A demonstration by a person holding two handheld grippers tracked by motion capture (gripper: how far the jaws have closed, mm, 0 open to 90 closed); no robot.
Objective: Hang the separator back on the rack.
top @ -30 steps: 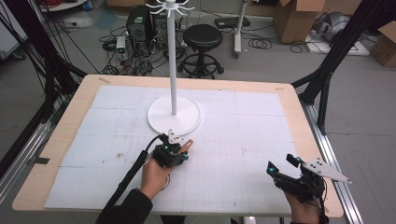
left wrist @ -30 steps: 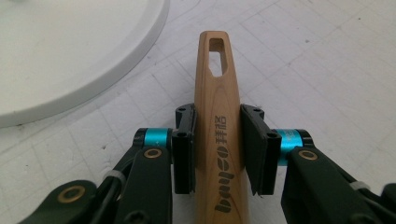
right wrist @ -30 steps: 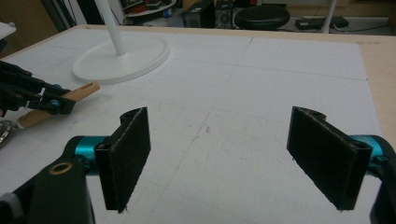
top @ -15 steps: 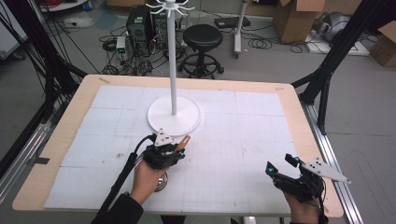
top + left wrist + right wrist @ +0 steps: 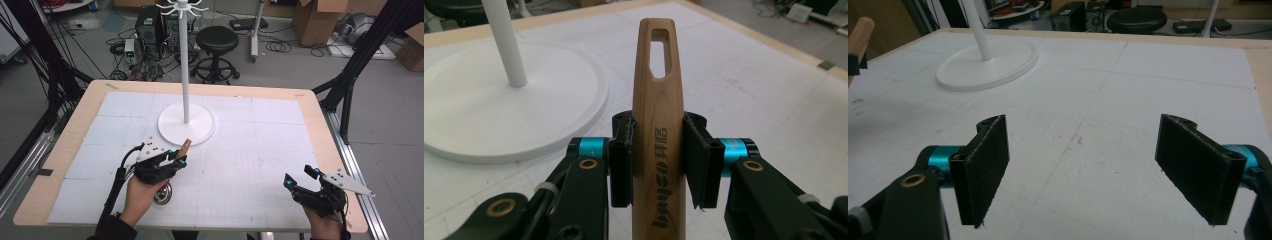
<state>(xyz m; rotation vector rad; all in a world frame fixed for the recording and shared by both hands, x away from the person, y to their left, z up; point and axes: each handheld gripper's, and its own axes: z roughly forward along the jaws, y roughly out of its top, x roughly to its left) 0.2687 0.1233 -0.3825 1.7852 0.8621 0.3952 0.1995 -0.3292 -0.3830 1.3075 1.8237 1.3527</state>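
A wooden handle (image 5: 659,135) is clamped in the left claw (image 5: 176,159), near the counter's front edge, slotted end aimed toward the white stand (image 5: 186,125), likely for hanging. The right claw (image 5: 1093,170) is held wide, empty.

White stand (image 5: 186,122) on table (image 5: 300,100); black stool (image 5: 216,40) behind.

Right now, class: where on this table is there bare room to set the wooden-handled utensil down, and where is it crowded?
Free: the mat between the left gripper and right gripper, and the far right part beside the white stand. Crowded: the patch between the stand's base and the left gripper, shut on the wooden handle, with the utensil's metal end near the front edge.
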